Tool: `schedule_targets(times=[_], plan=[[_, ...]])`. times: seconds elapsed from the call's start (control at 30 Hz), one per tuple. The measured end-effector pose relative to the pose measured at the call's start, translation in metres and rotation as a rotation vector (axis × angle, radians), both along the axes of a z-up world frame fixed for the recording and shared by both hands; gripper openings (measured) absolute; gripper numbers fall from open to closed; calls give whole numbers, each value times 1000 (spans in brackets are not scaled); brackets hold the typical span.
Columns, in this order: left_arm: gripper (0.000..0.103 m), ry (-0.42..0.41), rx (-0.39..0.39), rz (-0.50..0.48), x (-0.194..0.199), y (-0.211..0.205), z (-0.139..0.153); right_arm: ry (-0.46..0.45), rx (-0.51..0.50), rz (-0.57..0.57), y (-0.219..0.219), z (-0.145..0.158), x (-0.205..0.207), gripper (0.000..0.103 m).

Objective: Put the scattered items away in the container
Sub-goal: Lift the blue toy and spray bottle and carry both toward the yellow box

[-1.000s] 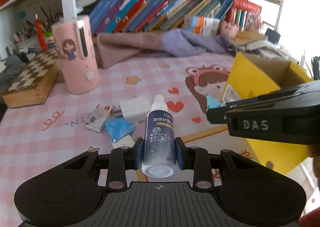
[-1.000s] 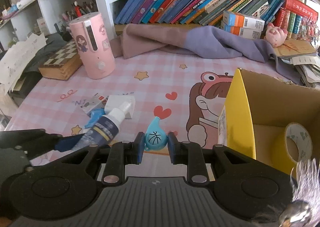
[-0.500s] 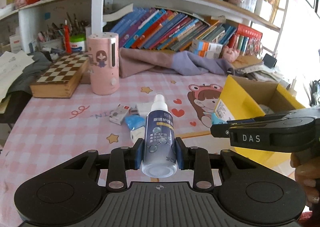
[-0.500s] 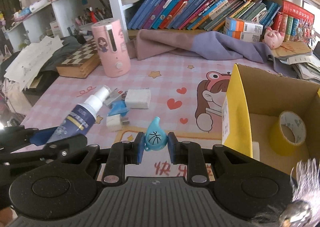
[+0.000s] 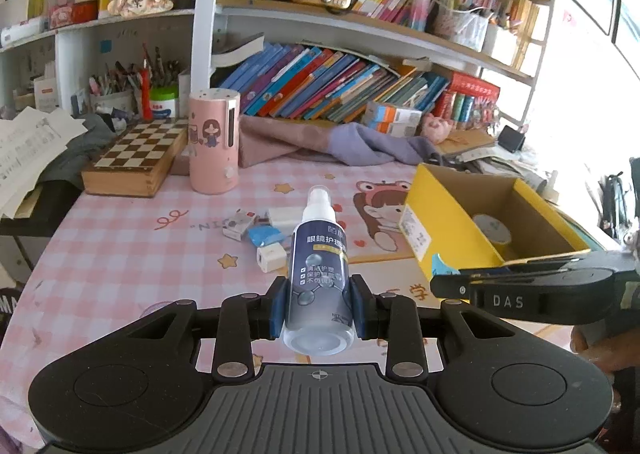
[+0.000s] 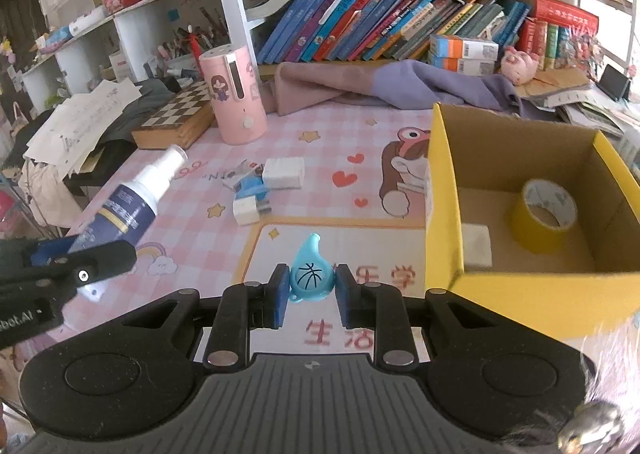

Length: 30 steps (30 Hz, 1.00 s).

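Observation:
My left gripper (image 5: 318,308) is shut on a dark blue spray bottle (image 5: 318,262) with a white nozzle, held above the pink checked table; the bottle also shows in the right wrist view (image 6: 132,202). My right gripper (image 6: 310,294) is shut on a small light-blue teardrop charm (image 6: 311,274) with a basketball mark, just left of the yellow cardboard box (image 6: 440,190). The box (image 5: 436,210) holds a roll of yellow tape (image 6: 544,210) and a white block (image 6: 476,246). Several small items (image 5: 262,228) lie scattered mid-table: white boxes, a blue packet (image 6: 252,190).
A pink cylinder (image 5: 214,140) and a chessboard box (image 5: 136,158) stand at the back left. A purple cloth (image 6: 380,88) lies before the bookshelf (image 6: 400,26). Papers hang off the left table edge (image 6: 76,118). The right gripper's body (image 5: 532,294) crosses the left view.
Both grippers have risen and pulled back from the table with their items still held. More of the shelves and the box's inside show now.

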<state>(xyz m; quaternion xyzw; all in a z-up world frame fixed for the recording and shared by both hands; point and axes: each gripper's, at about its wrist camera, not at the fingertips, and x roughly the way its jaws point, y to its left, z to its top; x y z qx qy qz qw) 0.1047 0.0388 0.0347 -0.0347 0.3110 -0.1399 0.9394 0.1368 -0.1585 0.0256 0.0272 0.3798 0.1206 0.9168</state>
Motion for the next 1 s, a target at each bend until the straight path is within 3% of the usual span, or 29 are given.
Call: schedule_targets(times=[0.4, 1.0], plan=[[31, -7, -19, -41, -34, -4, 4, 4, 1, -51, -11, 1, -48, 23], [31, 12, -27, -264, -41, -55, -1, 29, -7, -259, -65, -1, -96, 23]])
